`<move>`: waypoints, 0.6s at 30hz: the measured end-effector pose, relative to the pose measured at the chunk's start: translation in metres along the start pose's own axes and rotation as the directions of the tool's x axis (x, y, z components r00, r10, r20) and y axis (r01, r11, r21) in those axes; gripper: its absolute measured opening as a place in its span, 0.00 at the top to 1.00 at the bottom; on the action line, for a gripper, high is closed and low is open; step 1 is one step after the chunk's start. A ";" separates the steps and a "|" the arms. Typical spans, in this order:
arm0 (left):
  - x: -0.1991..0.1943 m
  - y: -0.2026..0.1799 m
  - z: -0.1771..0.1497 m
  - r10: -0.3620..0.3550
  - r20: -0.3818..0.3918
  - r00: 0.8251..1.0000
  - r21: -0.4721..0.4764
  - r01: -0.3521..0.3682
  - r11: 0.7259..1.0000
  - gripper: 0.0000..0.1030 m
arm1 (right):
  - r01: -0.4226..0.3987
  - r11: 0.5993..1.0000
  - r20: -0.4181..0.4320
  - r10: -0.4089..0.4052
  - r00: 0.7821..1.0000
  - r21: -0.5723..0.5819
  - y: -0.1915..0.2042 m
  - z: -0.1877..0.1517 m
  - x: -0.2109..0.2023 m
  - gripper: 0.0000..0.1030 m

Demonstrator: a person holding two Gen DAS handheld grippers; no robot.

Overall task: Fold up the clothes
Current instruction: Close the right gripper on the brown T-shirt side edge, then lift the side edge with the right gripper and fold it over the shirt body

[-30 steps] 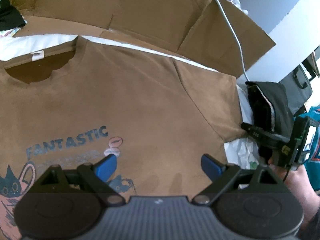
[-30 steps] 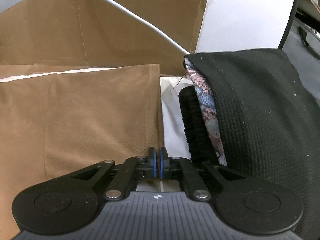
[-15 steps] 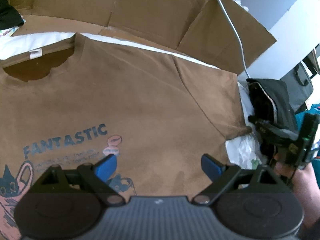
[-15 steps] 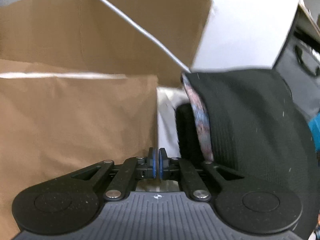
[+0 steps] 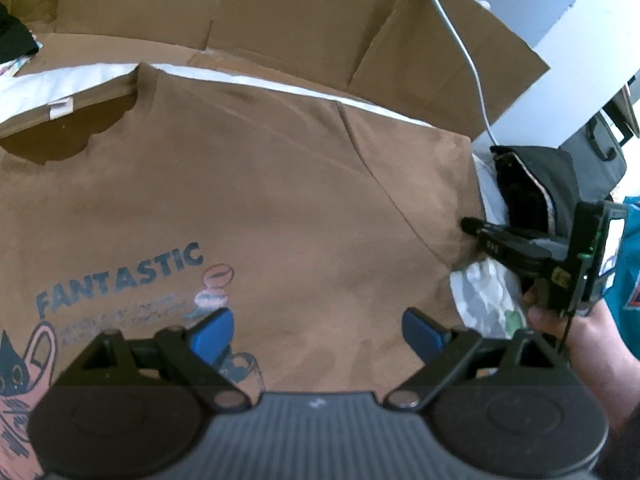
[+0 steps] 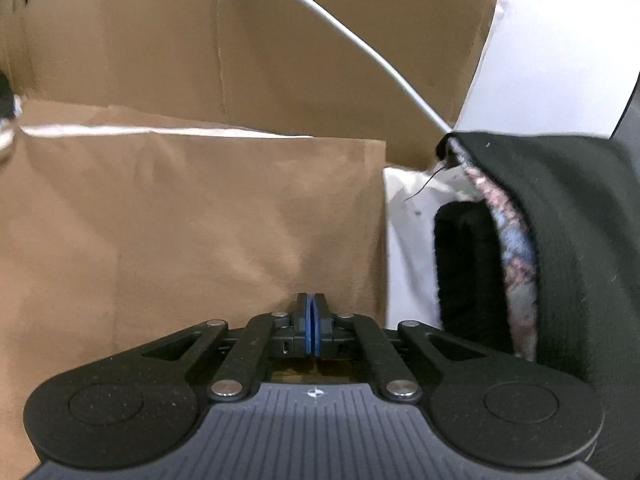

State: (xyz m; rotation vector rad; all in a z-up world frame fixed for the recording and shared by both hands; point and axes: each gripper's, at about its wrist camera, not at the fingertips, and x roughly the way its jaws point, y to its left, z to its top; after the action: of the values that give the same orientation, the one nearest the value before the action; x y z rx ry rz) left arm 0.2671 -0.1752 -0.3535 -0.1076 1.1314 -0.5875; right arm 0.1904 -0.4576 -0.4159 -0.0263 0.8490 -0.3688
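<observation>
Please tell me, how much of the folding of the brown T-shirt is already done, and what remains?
Done: the brown T-shirt is spread flat, print up, with no fold yet. In hand: the right gripper has its jaws shut at the sleeve edge; whether cloth is pinched cannot be told. The left gripper hovers open above the print. Left: apparently every fold.

A cluttered room in a home: flattened cardboard boxes [image 5: 280, 12] lean against a white wall [image 5: 576, 40], with dark folded garments [image 6: 560, 240] and a black bag [image 5: 600, 156] piled alongside
</observation>
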 end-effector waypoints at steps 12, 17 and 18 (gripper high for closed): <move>-0.008 -0.012 0.009 -0.008 0.017 1.000 0.040 0.007 0.999 0.10 | -0.019 0.995 0.006 0.018 1.000 0.100 -0.026 0.004 -0.028 0.88; -0.016 -0.021 0.010 -0.022 0.050 0.999 0.063 0.019 0.998 0.14 | -0.046 0.991 -0.005 0.047 0.999 0.122 -0.034 0.003 -0.043 0.87; -0.017 -0.023 0.010 -0.023 0.055 0.998 0.072 0.019 0.997 0.15 | -0.048 0.991 -0.007 0.049 0.999 0.124 -0.035 0.002 -0.046 0.84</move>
State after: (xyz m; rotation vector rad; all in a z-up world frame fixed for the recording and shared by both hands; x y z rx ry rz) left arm 0.2617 -0.1884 -0.3263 -0.0737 1.0552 -0.6397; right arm 0.1539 -0.4753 -0.3753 0.1110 0.8336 -0.3757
